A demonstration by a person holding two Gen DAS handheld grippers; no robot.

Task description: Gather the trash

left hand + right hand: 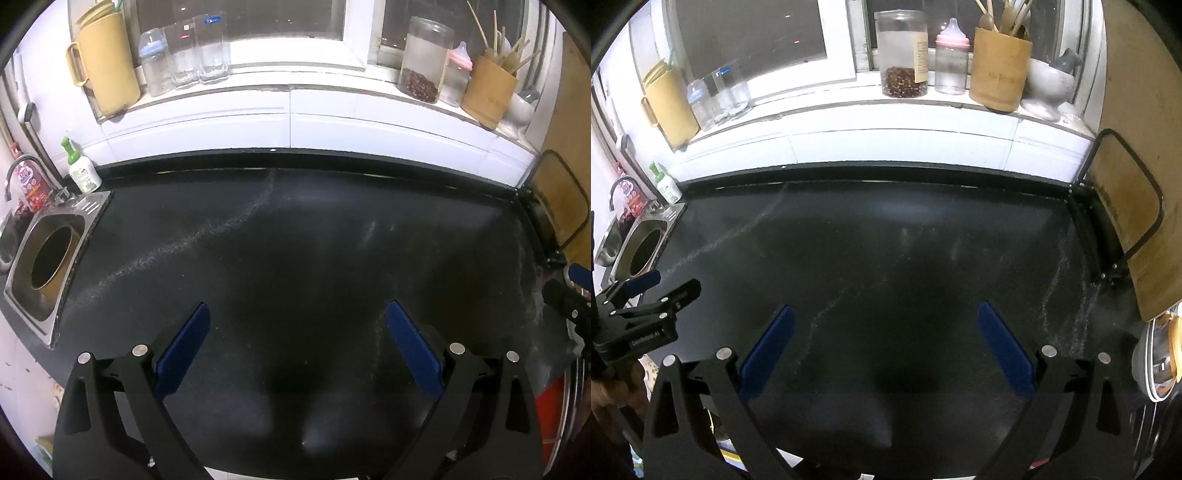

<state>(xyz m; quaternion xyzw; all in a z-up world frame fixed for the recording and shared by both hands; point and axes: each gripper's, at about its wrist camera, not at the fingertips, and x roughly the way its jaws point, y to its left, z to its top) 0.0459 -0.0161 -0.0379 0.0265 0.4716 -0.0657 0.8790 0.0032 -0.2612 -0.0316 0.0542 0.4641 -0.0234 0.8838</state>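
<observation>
My left gripper (pixel 298 314) is open and empty above the black countertop (pixel 295 240). My right gripper (pixel 884 314) is open and empty above the same countertop (pixel 886 240). No loose trash shows on the counter in either view. The round waste opening (pixel 51 258) set in a steel plate is at the counter's left edge; it also shows in the right wrist view (pixel 644 253). The left gripper also shows in the right wrist view (pixel 670 284) at the left edge. Part of the right gripper (pixel 569 291) shows at the right edge of the left wrist view.
A windowsill holds a yellow jug (pixel 105 62), clear bottles (pixel 184 51), a glass jar (pixel 424 59), a pink-capped baby bottle (pixel 951 55), a utensil holder (pixel 999 62) and a mortar (pixel 1051 85). A soap bottle (pixel 83 170) and tap (pixel 26 166) stand left. A cutting board (pixel 1137 155) leans right.
</observation>
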